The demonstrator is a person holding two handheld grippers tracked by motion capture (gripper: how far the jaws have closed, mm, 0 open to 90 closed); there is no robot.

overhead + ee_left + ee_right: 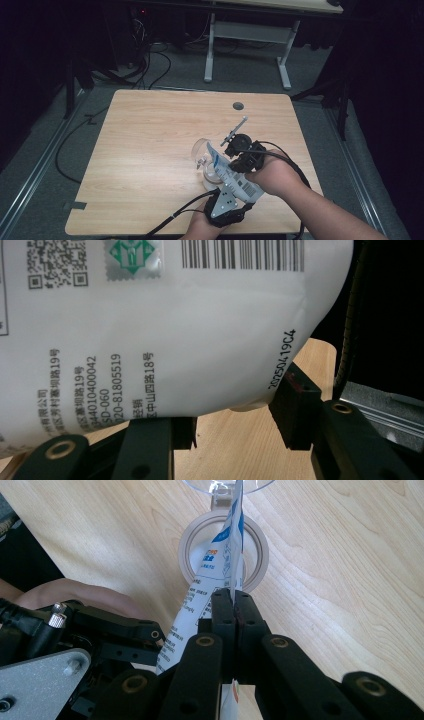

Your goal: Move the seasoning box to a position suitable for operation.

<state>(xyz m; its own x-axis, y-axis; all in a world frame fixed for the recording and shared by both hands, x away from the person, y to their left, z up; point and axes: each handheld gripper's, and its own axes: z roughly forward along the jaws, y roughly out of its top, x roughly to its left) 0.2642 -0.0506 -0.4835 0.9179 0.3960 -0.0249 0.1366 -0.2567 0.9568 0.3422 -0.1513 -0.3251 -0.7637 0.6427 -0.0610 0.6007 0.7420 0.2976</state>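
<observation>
A white pouch (pixel 231 171) with blue print and a barcode hangs tilted over a clear glass jar (pixel 209 172) near the table's front middle. The pouch's upper end points down at the jar's round mouth (pixel 192 555). The jar's hinged lid (pixel 200 148) stands open behind it. My right gripper (pixel 233 159) (pixel 234 605) is shut on the pouch's thin side seam (pixel 235 540). My left gripper (pixel 241 192) (pixel 240 415) holds the pouch's fat lower end (pixel 175 340), with a pad pressed on each side.
The jar stands on a light wooden table (pixel 150 150) with a round cable hole (pixel 238 105) at its back. Bare wood lies to the left and behind. Beyond the table are a white desk frame (pixel 210 50) and cables on the dark floor.
</observation>
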